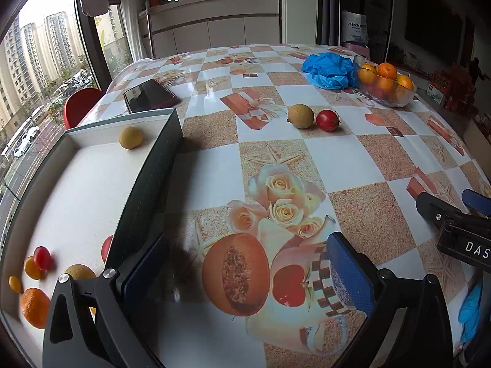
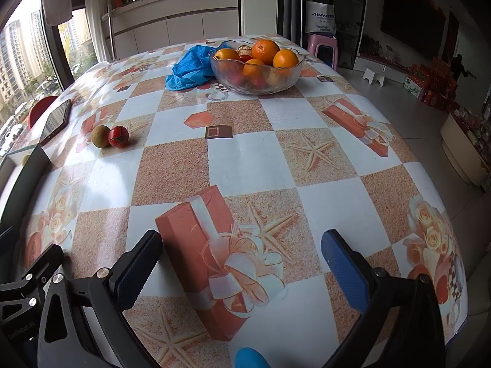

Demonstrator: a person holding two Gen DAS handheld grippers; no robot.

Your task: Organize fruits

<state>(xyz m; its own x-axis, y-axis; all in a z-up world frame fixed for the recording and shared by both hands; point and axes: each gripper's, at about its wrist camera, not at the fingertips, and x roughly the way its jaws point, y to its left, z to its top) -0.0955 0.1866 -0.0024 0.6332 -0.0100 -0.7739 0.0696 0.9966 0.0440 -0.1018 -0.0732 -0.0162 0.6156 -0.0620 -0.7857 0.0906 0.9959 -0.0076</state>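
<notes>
Fruits (image 1: pixel 313 118) loose beside tray (image 1: pixel 159 159)

The tray (image 1: pixel 147 165) lies left on the table (image 1: pixel 337 159); bowl (image 1: pixel 383 92) far right, perhaps behind the tomato (image 1: pixel 327 120).

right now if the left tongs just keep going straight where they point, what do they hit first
Probably just the glossy patterned tablecloth: the open left tongs angle down at its printed roses and papaya. No fruit lies between them. The white tray's dark wall runs close by the left finger, though depth is unclear.
</notes>
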